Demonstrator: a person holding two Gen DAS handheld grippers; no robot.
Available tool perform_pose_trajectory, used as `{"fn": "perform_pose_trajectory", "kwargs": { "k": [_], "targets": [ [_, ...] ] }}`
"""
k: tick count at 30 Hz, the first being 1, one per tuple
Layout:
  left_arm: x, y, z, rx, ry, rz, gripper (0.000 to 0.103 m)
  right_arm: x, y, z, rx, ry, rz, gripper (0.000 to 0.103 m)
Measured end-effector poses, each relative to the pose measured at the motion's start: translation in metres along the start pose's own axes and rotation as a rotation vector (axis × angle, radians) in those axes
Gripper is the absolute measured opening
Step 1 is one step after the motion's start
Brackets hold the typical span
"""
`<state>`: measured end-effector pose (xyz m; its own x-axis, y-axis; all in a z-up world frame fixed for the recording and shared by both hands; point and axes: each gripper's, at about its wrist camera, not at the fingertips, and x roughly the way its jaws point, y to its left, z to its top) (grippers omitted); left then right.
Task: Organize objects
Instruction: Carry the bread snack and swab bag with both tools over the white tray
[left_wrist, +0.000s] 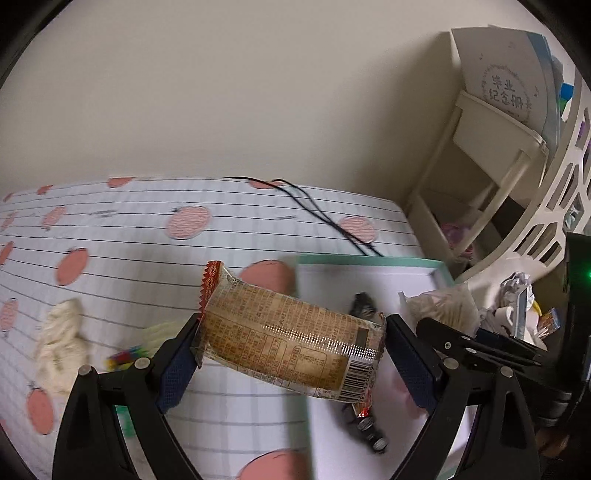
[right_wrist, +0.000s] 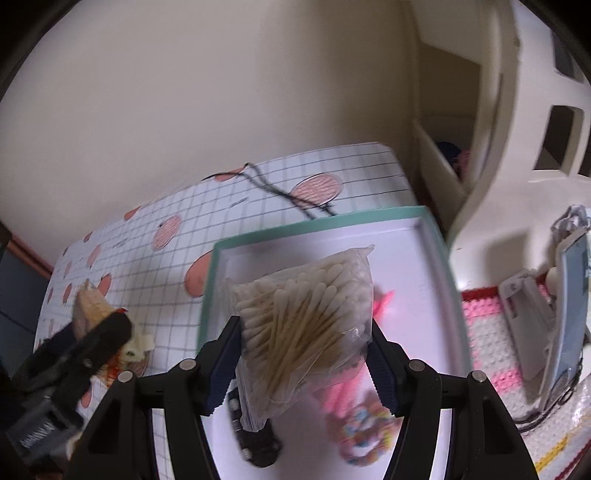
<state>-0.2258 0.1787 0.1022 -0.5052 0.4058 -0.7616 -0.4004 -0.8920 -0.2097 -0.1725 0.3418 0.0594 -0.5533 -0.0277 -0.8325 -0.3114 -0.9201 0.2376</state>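
Your left gripper (left_wrist: 290, 354) is clamped on a brown snack packet (left_wrist: 286, 343), held above the table (left_wrist: 147, 236) with its long axis crosswise between the fingers, red crimped end left, barcode end right; its print is too small to read. Your right gripper (right_wrist: 303, 360) pinches a clear bag of cotton swabs (right_wrist: 306, 325), sticks fanning forward, over the green-rimmed tray (right_wrist: 317, 223), where pink items and a dark object lie blurred beneath.

Both grippers, left (left_wrist: 290, 356) & right (right_wrist: 304, 363): black plastic frames w/ triangular cut-outs, silver rivets at pivots, dark-blue textured pads (right_wrist: 382, 373) inside black fingers.
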Motion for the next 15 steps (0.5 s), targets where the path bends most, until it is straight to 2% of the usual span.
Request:
{"fn": "perform_pose_trajectory", "kwargs": {
  "k": [6,15],
  "targets": [
    [0.036,-0.013,0.007,-0.026,0.014,-0.056,0.095,0.002,-0.018,0.01,0.02,-0.03,-0.042,0.067],
    [0.068,-0.021,0.022,-0.032,0.016,-0.069,0.095,0.017,-0.039,0.022,0.063,-0.047,-0.077,0.067]
  ]
}}
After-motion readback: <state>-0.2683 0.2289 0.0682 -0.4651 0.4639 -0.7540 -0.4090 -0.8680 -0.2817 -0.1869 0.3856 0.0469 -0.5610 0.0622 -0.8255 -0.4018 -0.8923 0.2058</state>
